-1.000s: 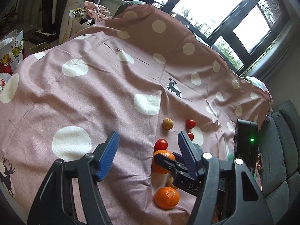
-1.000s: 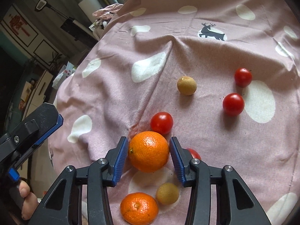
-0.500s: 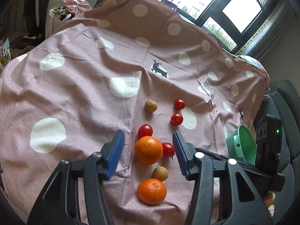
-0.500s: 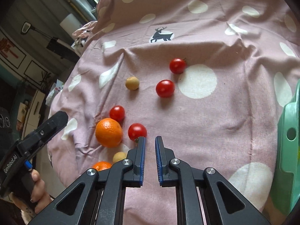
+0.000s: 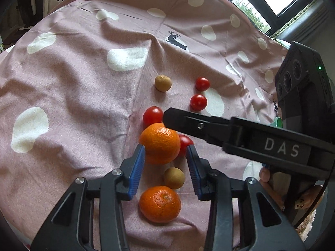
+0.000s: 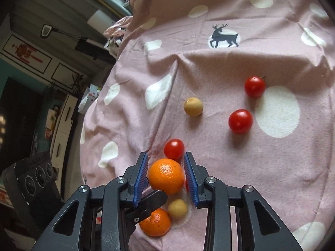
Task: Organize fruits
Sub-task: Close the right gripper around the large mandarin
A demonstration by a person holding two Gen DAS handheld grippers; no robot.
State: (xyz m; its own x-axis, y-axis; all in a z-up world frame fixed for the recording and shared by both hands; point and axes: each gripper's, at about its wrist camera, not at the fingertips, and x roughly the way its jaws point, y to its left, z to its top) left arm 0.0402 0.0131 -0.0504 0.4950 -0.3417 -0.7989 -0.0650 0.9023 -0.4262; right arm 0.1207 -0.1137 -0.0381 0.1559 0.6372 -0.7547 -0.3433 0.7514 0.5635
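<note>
Sitting between both claws' blue pads, the orange (image 6: 165, 176) looks glossy, dimpled.

So on the pink spotted cloth (image 5: 73, 87) I count two oranges (image 5: 160, 143) (image 5: 160, 204). Four cherry tomatoes (image 5: 153, 115) (image 5: 198, 102) (image 5: 202, 83) (image 5: 186, 143), one half hidden, plus two small tan fruits (image 5: 163, 83) (image 5: 174, 177).

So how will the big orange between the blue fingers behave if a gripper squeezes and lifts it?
The orange looks round and firm, so it should probably hold shape under the pads. Its dimpled peel likely gives decent grip. If released, it may roll on the wrinkled cloth and bump the cherry tomato just beyond it.
</note>
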